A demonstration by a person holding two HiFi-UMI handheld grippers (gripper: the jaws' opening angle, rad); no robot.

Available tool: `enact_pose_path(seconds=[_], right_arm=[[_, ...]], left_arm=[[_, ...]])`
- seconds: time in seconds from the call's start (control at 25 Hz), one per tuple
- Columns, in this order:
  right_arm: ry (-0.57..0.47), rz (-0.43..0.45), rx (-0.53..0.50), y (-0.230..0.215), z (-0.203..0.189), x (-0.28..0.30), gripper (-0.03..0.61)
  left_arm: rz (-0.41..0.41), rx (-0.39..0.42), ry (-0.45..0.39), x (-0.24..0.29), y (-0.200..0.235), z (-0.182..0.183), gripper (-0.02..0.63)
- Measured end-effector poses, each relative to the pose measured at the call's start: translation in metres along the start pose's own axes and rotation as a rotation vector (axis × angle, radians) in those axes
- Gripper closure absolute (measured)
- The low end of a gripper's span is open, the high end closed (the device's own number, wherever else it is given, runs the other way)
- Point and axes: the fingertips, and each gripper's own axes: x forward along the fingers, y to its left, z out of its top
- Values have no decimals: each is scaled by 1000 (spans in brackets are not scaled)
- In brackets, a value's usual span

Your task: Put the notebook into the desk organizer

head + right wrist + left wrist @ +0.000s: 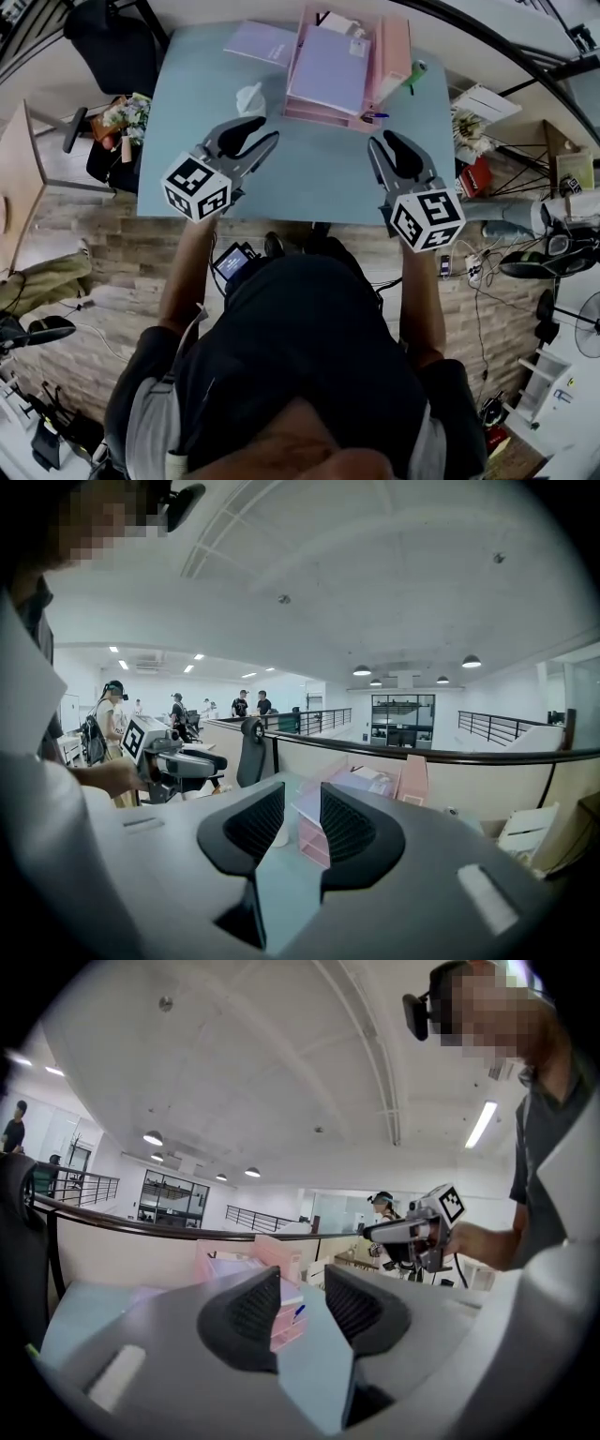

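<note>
Over on the left, the left gripper (265, 131) is held out above the light blue tabletop (187, 112). Its fingers (248, 1312) are parted by only a narrow gap, and nothing is gripped between them. Just ahead of those fingertips a small white crumpled object (249, 98) is seen. Well beyond it the thin, pale lilac rectangular notebook (261, 42) is found lying flat on the table, not yet in. It is set just beside the left wall of the pink tiered plastic desk organizer (394, 47). A second lilac pad (328, 67) is already carried on the organizer's tray. On the right, the right gripper (382, 141) is likewise kept slightly open and empty, with the organizer ahead of its fingertips.

The notebook is judged light, slim and somewhat bendy, with a smooth cover that could slip. Since it lies flat, little is offered to the jaws. An edge or corner nearest the left fingers is probably best taken, pinched firmly so that sag is limited.
</note>
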Motion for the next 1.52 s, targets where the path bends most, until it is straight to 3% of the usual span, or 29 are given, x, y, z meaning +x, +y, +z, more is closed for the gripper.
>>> enact_pose_path(seconds=[0.76,1.52], right_arm=[[31,80,59,-48,-19,55,479],[159,86,171,-91,-80,100,476]], left_arm=[[95,-102,74,46,46,-32,443],[134,-209,175,105,92,-83,428]])
